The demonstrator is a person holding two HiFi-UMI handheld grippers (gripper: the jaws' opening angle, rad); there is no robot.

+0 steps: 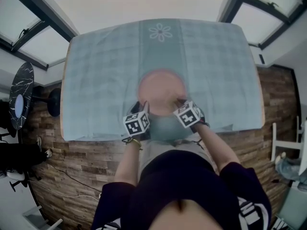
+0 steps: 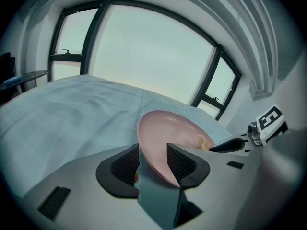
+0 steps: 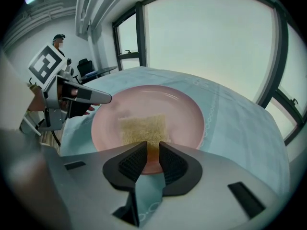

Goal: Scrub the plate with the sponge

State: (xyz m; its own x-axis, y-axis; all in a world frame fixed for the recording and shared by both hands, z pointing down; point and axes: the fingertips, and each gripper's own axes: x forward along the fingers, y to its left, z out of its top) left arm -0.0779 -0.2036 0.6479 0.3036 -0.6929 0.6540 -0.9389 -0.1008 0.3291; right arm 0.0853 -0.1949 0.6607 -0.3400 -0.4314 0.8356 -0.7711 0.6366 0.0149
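Note:
A pink plate [image 1: 160, 83] lies in the middle of the cloth-covered table [image 1: 96, 80]. In the left gripper view, my left gripper [image 2: 153, 150] stands open astride the plate's [image 2: 168, 126] near rim, and the rim runs between the pads without being pinched. A tan sponge [image 3: 142, 126] lies flat in the plate [image 3: 184, 109]. My right gripper [image 3: 153, 148] is shut on the sponge's near edge, which fills the narrow gap between the pads. In the head view the left gripper [image 1: 144, 105] and the right gripper [image 1: 180, 102] sit at the plate's near side.
The blue-grey checked cloth covers the whole tabletop; its near edge [image 1: 158, 137] runs just under my hands. A round dark side table [image 1: 21, 95] stands to the left on the wooden floor, and a white chair [image 1: 288, 143] to the right. Large windows [image 3: 211, 42] ring the room.

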